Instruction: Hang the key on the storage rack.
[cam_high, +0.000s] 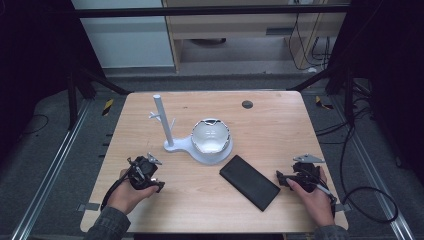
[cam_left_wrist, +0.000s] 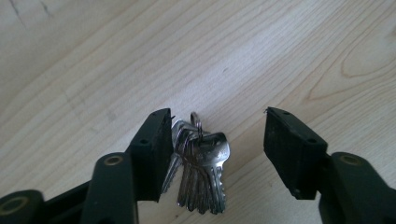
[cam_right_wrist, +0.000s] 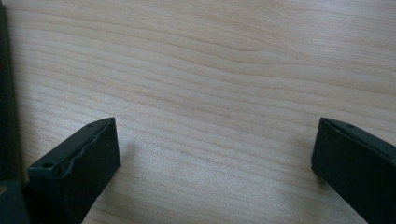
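A bunch of silver keys (cam_left_wrist: 203, 163) on a ring lies on the wooden table (cam_left_wrist: 140, 56) between the jaws of my left gripper (cam_left_wrist: 218, 117). The keys rest against the left jaw, and a wide gap separates them from the right jaw, so this gripper is open. In the high view my left gripper (cam_high: 150, 177) is at the table's front left, held in a hand. My right gripper (cam_high: 281, 178) is at the front right. Its jaws stand wide open over bare wood in the right gripper view (cam_right_wrist: 215, 128), with nothing between them.
A white stand (cam_high: 172, 145) with an upright post and a clear round bowl (cam_high: 210, 135) sits mid-table. A flat black case (cam_high: 248, 182) lies slanted just left of my right gripper. A dark round hole (cam_high: 247, 104) marks the far side. Cables hang off the right edge.
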